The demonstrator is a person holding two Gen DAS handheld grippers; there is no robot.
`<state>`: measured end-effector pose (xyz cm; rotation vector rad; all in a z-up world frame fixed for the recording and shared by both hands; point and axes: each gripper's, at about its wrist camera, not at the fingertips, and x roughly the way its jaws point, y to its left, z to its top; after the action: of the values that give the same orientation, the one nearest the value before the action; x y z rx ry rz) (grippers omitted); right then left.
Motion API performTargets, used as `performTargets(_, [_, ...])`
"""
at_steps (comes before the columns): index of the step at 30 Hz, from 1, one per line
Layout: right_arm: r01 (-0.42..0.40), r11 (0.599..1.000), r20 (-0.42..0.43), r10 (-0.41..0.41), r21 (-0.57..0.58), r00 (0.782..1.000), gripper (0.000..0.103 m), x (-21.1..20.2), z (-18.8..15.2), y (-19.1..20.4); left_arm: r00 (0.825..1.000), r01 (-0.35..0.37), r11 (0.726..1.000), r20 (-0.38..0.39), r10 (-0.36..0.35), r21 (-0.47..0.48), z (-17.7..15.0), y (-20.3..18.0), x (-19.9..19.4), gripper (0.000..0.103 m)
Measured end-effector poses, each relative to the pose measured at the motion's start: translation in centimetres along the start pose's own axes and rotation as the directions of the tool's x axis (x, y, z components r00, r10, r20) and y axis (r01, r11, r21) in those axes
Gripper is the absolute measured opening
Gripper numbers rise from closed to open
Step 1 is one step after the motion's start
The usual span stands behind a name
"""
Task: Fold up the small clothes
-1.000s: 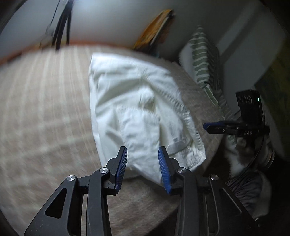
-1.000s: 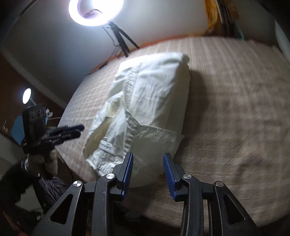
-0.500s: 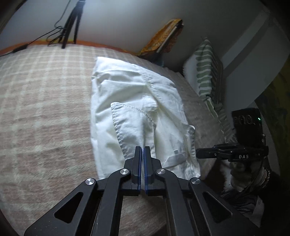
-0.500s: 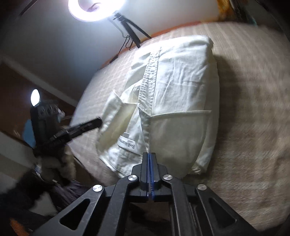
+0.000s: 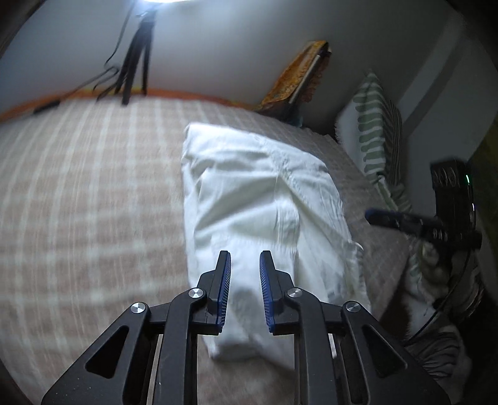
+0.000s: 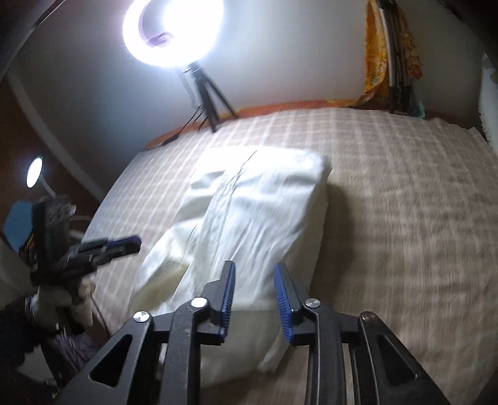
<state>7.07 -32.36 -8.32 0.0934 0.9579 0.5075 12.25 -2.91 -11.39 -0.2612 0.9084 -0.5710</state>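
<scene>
Left wrist view: white garment [image 5: 258, 218] lies lengthwise away from the camera

- A bed [image 6: 404, 193] under a beige-and-white checked cover fills both views.
- A lit ring light [image 6: 172, 29] on a black tripod [image 6: 205, 96] stands at the bed's far edge, against the pale wall [image 5: 218, 46].
- A black cable [image 6: 183, 127] trails from the tripod's foot along an orange strip.
- A green-and-white patterned pillow [image 5: 373, 131] leans upright in the corner.
- Yellow-orange cloth [image 6: 373, 53] hangs by the wall.
- A small round lamp [image 6: 33, 172] glows at far left.
</scene>
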Motion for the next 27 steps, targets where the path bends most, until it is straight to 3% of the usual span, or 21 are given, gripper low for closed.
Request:
performTargets(2, [-0.004, 0.999, 0.011, 0.003, 0.04, 1.0, 0.036, 1.2, 1.6, -1.6, 1.0, 0.014, 1.0, -0.02, -0.013, 0.018, 0.6, -0.4, 1.2, 0.017])
performTargets(5, [-0.085, 0.981, 0.022, 0.083, 0.172, 0.996, 0.036, 3.0, 3.9, -5.1, 0.996, 0.019, 0.996, -0.093, -0.011, 0.088, 0.3, -1.3, 3.3, 0.017])
performTargets(10, [-0.267, 0.886, 0.082, 0.255, 0.38, 0.963, 0.037, 6.4, 6.8, -10.7, 0.985, 0.023, 0.991, -0.171, 0.0, 0.135, -1.2, -1.4, 5.4, 0.017])
performTargets(13, [-0.342, 0.835, 0.099, 0.333, 0.432, 0.938, 0.037, 8.4, 8.1, -12.3, 0.985, 0.029, 0.99, -0.175, -0.004, 0.141, -1.8, -1.2, 5.8, 0.017])
performTargets(15, [-0.353, 0.822, 0.085, 0.354, 0.446, 0.931, 0.033, 9.7, 8.8, -12.7, 0.985, 0.033, 0.99, -0.174, -0.008, 0.14, -1.8, -1.1, 5.7, 0.017])
performTargets(17, [-0.327, 0.839, 0.076, 0.328, 0.435, 0.942, 0.022, 10.5, 9.3, -12.2, 0.985, 0.04, 0.991, -0.173, -0.017, 0.131, -1.9, -1.0, 5.6, 0.017])
performTargets(18, [-0.305, 0.857, 0.07, 0.304, 0.416, 0.95, 0.01, 10.5, 9.7, -11.8, 0.985, 0.042, 0.99, -0.174, -0.018, 0.135, -2.0, -0.9, 5.5, 0.017])
performTargets(20, [-0.245, 0.913, 0.109, 0.221, 0.326, 0.969, 0.001, 9.1, 10.2, -10.3, 0.985, 0.046, 0.988, -0.171, -0.021, 0.145, -2.6, -0.8, 5.2, 0.017])
performTargets(22, [-0.141, 0.951, 0.133, 0.107, 0.274, 0.985, 0.0, 8.8, 10.6, -9.8, 0.984, 0.055, 0.988, -0.173, -0.03, 0.146, -3.3, -0.7, 5.0, 0.017])
performTargets(23, [-0.102, 0.949, 0.108, 0.072, 0.299, 0.991, 0.0, 9.3, 10.4, -10.4, 0.984, 0.057, 0.988, -0.177, -0.031, 0.143, -3.5, -0.6, 4.7, 0.017])
performTargets(25, [-0.114, 0.947, 0.065, 0.099, 0.302, 0.993, 0.0, 9.9, 10.2, -10.7, 0.985, 0.068, 0.992, -0.163, -0.05, 0.109, -3.5, -0.3, 3.5, 0.017])
performTargets(27, [-0.1, 0.967, 0.049, 0.091, 0.233, 0.995, 0.004, 8.9, 10.5, -9.7, 0.992, 0.066, 0.994, -0.11, -0.056, 0.087, -3.1, -0.1, 1.9, 0.017])
